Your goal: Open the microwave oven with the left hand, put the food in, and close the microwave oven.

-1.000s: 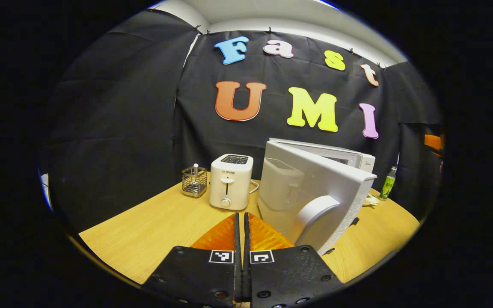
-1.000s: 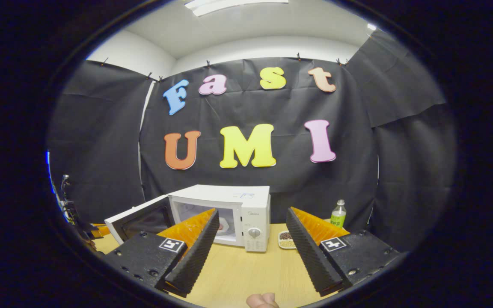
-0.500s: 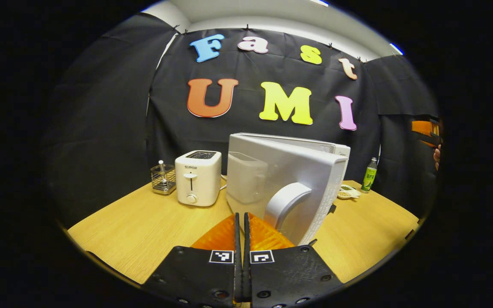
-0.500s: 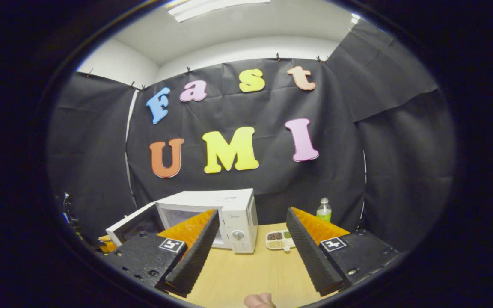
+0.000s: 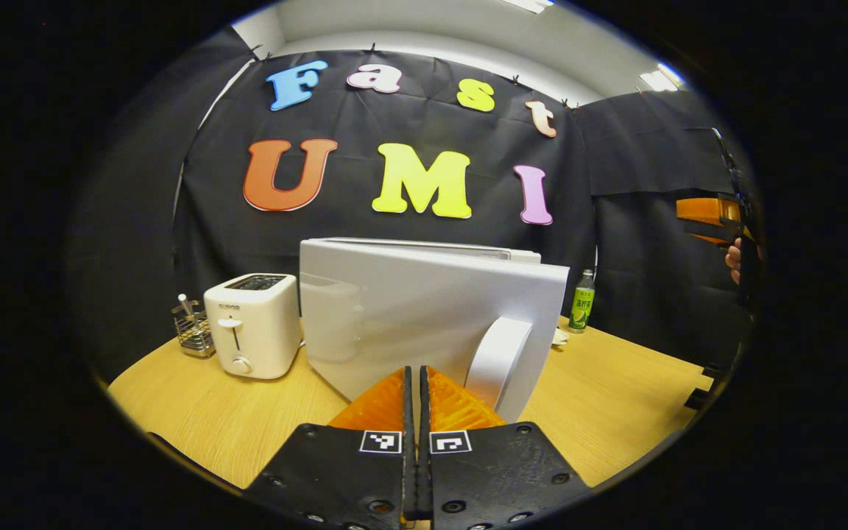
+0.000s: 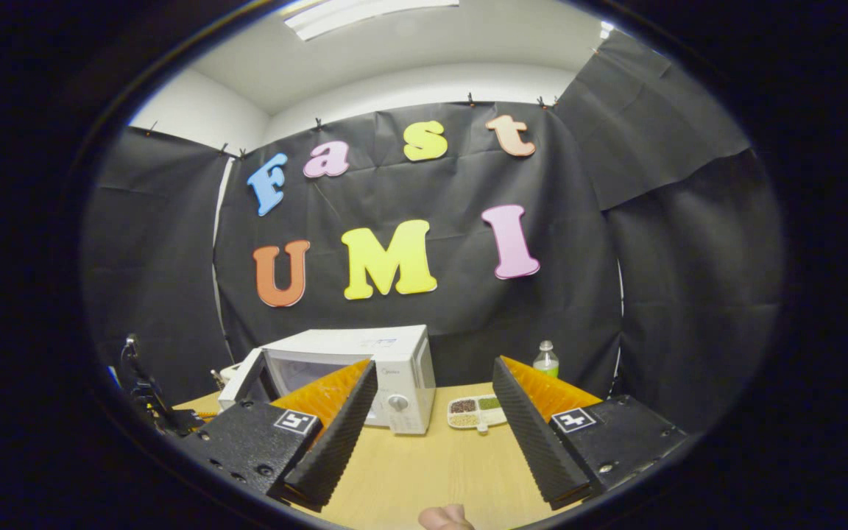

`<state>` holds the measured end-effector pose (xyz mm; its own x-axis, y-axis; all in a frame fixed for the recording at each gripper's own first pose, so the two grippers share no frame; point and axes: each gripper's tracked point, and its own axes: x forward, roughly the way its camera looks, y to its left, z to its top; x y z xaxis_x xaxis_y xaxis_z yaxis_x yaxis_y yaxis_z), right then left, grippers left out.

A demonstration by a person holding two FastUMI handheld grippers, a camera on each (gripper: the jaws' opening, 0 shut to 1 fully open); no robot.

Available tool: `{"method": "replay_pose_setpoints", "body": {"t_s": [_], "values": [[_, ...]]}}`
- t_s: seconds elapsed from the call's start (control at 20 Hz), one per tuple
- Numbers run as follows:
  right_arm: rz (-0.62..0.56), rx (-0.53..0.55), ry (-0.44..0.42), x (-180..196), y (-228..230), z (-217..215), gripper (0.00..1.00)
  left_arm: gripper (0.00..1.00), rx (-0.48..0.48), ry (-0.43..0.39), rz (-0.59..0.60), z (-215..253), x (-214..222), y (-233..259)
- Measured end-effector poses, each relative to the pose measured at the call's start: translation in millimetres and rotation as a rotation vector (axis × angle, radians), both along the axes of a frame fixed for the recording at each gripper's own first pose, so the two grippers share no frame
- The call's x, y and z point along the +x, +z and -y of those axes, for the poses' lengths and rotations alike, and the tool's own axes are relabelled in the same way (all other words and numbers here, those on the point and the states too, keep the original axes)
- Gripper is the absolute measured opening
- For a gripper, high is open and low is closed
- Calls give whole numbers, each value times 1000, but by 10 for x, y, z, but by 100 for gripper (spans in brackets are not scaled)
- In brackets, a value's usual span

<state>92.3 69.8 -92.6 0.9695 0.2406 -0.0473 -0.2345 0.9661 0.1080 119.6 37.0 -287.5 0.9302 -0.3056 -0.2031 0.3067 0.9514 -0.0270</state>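
The white microwave [image 6: 365,361] stands at the back of the wooden table [image 6: 424,471]. Its door [image 5: 409,316] is partly open, and its outer face with the curved handle [image 5: 497,357] fills the middle of the left gripper view. My left gripper [image 5: 415,372] is shut and empty, its tips right at the door's lower face beside the handle; I cannot tell if they touch. My right gripper [image 6: 433,364] is open and empty, held back from the microwave. In the right gripper view the door [image 6: 246,377] is nearly edge-on, and the oven's inside is mostly hidden.
A white toaster [image 5: 251,324] and a wire basket [image 5: 192,333] stand left of the door. A divided dish of beans [image 6: 475,412] and a green bottle [image 6: 544,359] sit right of the microwave. A thumb [image 6: 446,517] shows at the bottom.
The microwave door has swung toward the oven and stands less open than before. My left gripper, still shut, has followed it round. The right gripper stayed open and drifted slightly.
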Motion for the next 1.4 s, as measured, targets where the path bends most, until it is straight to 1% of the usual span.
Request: {"method": "replay_pose_setpoints", "body": {"t_s": [0.05,0.2,0.25,0.3,0.35,0.5,0.65,0.7,0.75,0.8,0.9,0.95,1.0,1.05,1.1,1.15,1.2,1.25,1.3,1.35,1.4], "values": [[5,-1,-1,-3,20,13,100,0,5,-9,8,51,69,0],[20,-14,4,6,41,23,100,0,9,-34,0,221,231,-36],[21,-13,4,10,39,31,91,0,19,-37,-5,265,273,-60],[20,-12,4,20,28,38,100,0,27,-44,3,322,314,-53],[20,-9,4,24,21,45,91,0,30,-58,8,397,365,-45],[17,-6,-3,67,-26,92,91,0,31,-92,5,598,490,-65],[15,-4,-6,116,-74,136,91,0,54,-101,15,738,647,-71],[13,-2,-7,135,-94,150,100,0,58,-101,17,765,697,-72],[8,0,-5,147,-134,160,100,0,57,-99,21,788,751,-59],[1,3,0,172,-161,164,91,0,50,-98,22,818,810,-57],[-9,9,3,211,-218,209,92,0,38,-90,20,882,947,-64],[-9,13,4,218,-239,234,100,0,36,-86,24,910,1009,-58],[-3,15,4,238,-238,257,100,0,44,-79,24,933,1077,-71],[3,14,2,248,-228,276,91,0,54,-72,23,951,1135,-89],[12,10,-2,257,-219,299,91,0,61,-66,23,969,1191,-101],[20,9,-5,255,-219,317,100,0,62,-62,22,988,1248,-123],[24,8,-7,252,-210,329,100,0,60,-57,19,1003,1310,-131],[23,7,-9,270,-234,331,91,0,60,-50,17,1022,1372,-144],[18,8,-7,289,-249,334,91,0,58,-41,15,1026,1435,-149],[10,10,-6,287,-280,341,100,0,52,-32,8,1037,1502,-161],[2,11,-6,303,-308,348,100,0,46,-26,3,1058,1565,-165]]}}
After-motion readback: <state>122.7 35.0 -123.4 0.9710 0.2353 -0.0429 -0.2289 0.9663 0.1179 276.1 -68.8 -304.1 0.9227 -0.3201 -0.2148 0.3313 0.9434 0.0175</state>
